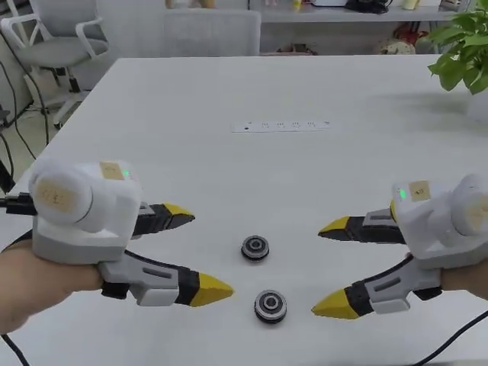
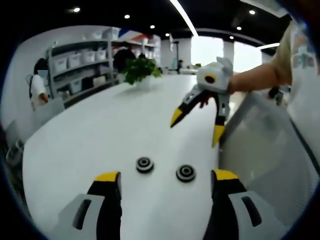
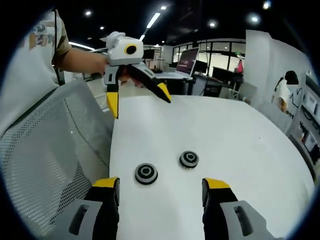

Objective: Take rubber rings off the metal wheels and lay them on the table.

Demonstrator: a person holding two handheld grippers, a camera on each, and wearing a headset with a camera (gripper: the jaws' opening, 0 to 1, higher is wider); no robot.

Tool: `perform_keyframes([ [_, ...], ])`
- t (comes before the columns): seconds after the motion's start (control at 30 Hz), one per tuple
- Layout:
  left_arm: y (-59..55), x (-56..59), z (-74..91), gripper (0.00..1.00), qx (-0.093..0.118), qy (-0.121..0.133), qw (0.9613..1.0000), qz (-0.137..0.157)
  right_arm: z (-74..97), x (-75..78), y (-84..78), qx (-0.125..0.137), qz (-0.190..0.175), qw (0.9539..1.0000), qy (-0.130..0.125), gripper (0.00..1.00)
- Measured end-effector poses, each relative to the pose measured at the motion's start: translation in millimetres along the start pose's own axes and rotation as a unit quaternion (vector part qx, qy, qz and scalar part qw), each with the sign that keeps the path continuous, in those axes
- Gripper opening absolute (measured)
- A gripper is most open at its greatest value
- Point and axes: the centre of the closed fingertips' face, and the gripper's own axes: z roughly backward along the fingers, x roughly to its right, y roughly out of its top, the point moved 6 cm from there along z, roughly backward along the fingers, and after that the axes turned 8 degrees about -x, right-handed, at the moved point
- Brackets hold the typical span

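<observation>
Rubber rings [image 1: 258, 306] sit on both metal wheels [image 1: 255, 248]. Left hand-held gripper [image 1: 210, 253] and right hand-held gripper [image 1: 318, 268] flank them, wide for grasping.

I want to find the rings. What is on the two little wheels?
The far wheel and near wheel each wear a dark ring round the rim. The table right under them is covered.

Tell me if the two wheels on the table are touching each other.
Apart. The head view shows a strip of bare table between the farther wheel and the nearer wheel; the left gripper view shows the same gap.
</observation>
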Motion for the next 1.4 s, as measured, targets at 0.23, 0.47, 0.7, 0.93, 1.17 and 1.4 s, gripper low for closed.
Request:
perform_keyframes([
  [0.23, -4.3, 3.0, -15.6, 0.7, -0.01, -0.022, 0.9997, -0.01, -15.8, -1.0, -1.5, -0.008, 0.006, 0.9996, 0.024, 0.59],
  [0.47, -7.1, 7.9, -34.3, 0.63, -0.018, -0.047, 0.9985, -0.023, -31.5, -3.3, -1.3, -0.015, 0.019, 0.9987, 0.045, 0.53],
  [0.7, -7.8, 13.4, -49.5, 0.56, -0.027, -0.068, 0.9967, -0.036, -46.1, -8.2, -1.6, -0.024, 0.029, 0.997, 0.067, 0.46],
  [0.93, -10.6, 21.9, -63.6, 0.47, -0.038, -0.092, 0.9938, -0.049, -54.2, -10.1, -4.2, -0.025, 0.029, 0.996, 0.081, 0.4],
  [1.17, -12.2, 27.9, -76.6, 0.33, -0.044, -0.109, 0.9915, -0.057, -58.2, -12.6, -6.9, -0.026, 0.023, 0.9955, 0.088, 0.38],
  [1.4, -15.6, 32.5, -87.8, 0.25, -0.054, -0.116, 0.9895, -0.066, -59.4, -14.3, -11.6, -0.03, 0.02, 0.9951, 0.091, 0.38],
])
